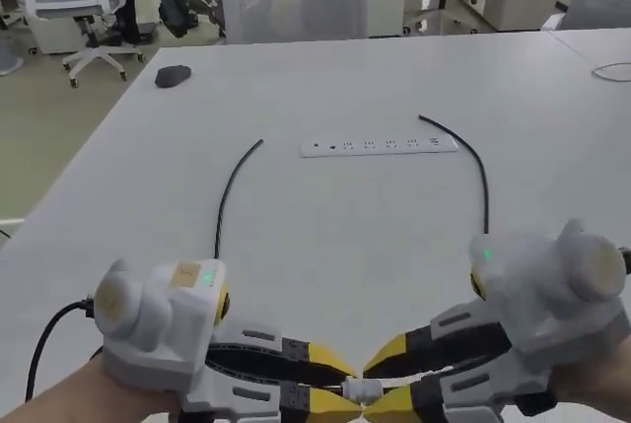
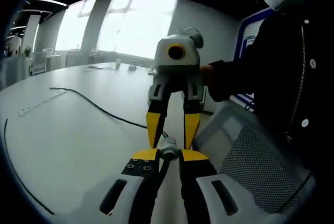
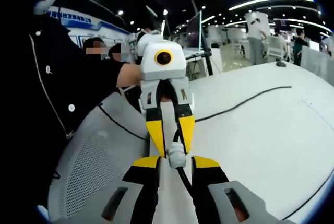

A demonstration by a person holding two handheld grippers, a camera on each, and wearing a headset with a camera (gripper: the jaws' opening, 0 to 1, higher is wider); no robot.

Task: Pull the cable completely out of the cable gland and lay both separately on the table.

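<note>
Cable gland point(image 2: 168, 147) x1 | left gripper point(image 1: 343, 390), right gripper point(image 1: 385, 393): jaws clenched on it | power strip point(image 1: 380, 146) x1

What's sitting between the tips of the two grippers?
The gland, with the cable in it, between the tips of the left gripper and right gripper; both gripper views show it.

A small whitish gland point(image 2: 168, 147), black cable point(image 3: 183, 176) trailing from both its ends, is held in mid-air.

I can read nothing: the lettering on the blue banner point(image 3: 86, 23), upper left, is too blurred.
</note>
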